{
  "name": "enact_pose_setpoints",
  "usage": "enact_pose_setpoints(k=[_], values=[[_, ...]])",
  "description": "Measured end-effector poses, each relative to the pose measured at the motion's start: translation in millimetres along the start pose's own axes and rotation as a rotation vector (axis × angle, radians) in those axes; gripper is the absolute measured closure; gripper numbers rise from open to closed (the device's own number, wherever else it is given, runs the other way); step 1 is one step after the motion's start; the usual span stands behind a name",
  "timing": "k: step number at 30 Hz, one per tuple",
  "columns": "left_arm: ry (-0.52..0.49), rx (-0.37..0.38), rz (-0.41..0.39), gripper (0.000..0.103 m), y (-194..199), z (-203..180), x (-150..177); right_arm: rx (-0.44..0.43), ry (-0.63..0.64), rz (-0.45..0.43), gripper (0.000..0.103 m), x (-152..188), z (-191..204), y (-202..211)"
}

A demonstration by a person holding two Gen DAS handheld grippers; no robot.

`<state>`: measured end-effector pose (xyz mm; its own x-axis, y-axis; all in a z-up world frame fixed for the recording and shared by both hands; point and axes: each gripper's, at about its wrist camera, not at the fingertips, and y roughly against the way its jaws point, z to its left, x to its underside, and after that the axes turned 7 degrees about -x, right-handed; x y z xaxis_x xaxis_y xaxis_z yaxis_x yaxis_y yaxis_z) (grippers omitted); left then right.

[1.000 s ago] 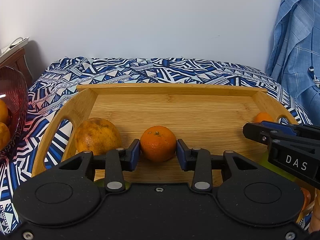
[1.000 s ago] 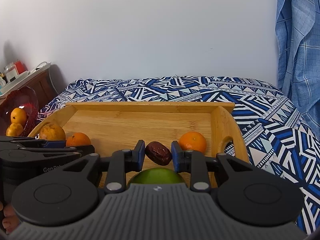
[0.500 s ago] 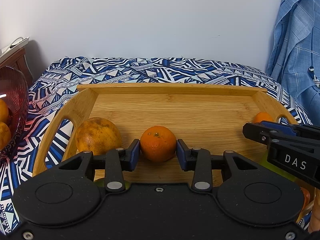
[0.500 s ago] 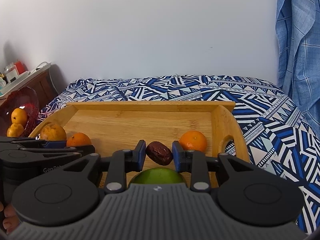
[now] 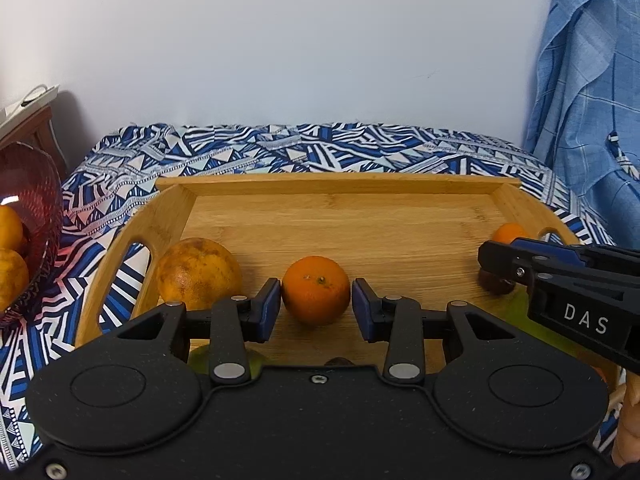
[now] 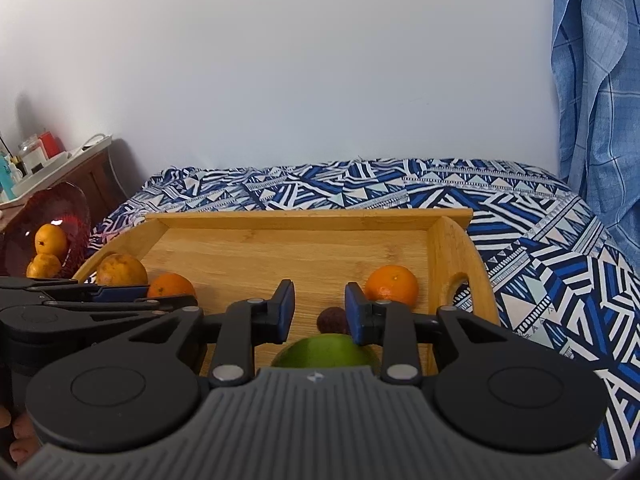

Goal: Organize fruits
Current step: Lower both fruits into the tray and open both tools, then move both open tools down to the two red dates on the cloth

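A wooden tray [image 5: 360, 188] [image 6: 304, 216] lies on a patterned cloth. My left gripper [image 5: 316, 308] is open, its pads on either side of a small orange [image 5: 316, 290] [image 6: 171, 285] with slim gaps. A big mottled orange [image 5: 198, 270] [image 6: 121, 269] sits to its left. My right gripper [image 6: 320, 310] [image 5: 520, 258] is open above a dark red date [image 6: 331, 320] [image 5: 496, 283] lying on the tray. A green fruit [image 6: 324, 352] lies just under it. Another orange [image 6: 391, 285] [image 5: 507, 234] sits by the tray's right wall.
A red glass bowl [image 5: 34, 200] [image 6: 60, 212] holding oranges stands left of the tray. A wooden side table with small items [image 6: 60, 164] is at far left. A blue curtain [image 5: 588, 80] hangs at right. A white wall lies behind.
My right gripper has opened and let go of the date, which now lies on the tray below the pads. My left gripper has opened slightly around the small orange.
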<state>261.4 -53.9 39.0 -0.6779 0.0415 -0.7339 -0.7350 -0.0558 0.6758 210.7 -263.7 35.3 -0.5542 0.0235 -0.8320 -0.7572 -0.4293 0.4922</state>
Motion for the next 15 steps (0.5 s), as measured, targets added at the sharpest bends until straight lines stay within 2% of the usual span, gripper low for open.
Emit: enact_pose_setpoints(k=[6, 10, 15], values=[[-0.014, 0.016, -0.033, 0.063, 26.7, -2.1, 3.5, -0.033, 0.011, -0.048, 0.062, 5.3, 7.1, 25.3], [0.0, 0.046, -0.048, 0.059, 49.5, -1.8, 16.7, -0.032, 0.048, -0.084, 0.047, 18.2, 13.5, 52.9], [-0.011, 0.067, -0.062, 0.055, 76.9, -6.2, 41.5, -0.009, 0.05, -0.135, 0.041, 31.6, 19.5, 84.0]])
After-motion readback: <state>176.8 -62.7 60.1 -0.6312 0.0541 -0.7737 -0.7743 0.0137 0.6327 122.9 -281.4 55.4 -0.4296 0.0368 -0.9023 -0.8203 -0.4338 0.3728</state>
